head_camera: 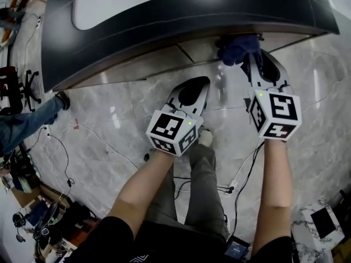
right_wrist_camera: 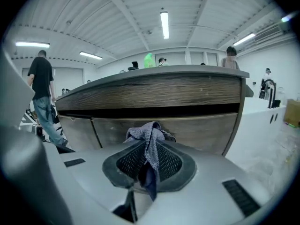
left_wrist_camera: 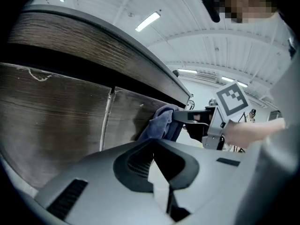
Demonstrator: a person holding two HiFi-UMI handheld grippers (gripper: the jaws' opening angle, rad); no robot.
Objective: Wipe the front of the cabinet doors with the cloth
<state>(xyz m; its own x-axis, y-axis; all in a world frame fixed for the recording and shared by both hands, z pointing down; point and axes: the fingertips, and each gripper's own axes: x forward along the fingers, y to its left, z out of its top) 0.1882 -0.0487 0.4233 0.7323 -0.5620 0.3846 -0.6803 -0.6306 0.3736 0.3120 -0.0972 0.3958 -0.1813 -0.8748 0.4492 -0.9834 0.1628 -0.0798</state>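
Note:
Under a dark curved countertop [head_camera: 181, 15] stand brown wood-grain cabinet doors [head_camera: 164, 62]. My right gripper [head_camera: 249, 56] is shut on a bunched blue cloth [head_camera: 238, 48] and holds it up at the top of a door near the counter's right end. In the right gripper view the cloth [right_wrist_camera: 149, 137] hangs out between the jaws, with the door [right_wrist_camera: 197, 128] just beyond. The left gripper view shows the cloth [left_wrist_camera: 161, 123] against the door [left_wrist_camera: 56, 116], to the right of a door seam. My left gripper [head_camera: 200, 83] hovers lower and to the left, shut and empty.
A marble floor [head_camera: 120, 125] runs below the doors, with thin cables [head_camera: 82, 136] across it. Someone's leg in jeans [head_camera: 27, 122] stands at the left. Gear clutters the lower left [head_camera: 33, 223]. A person in black [right_wrist_camera: 42, 97] stands left of the counter.

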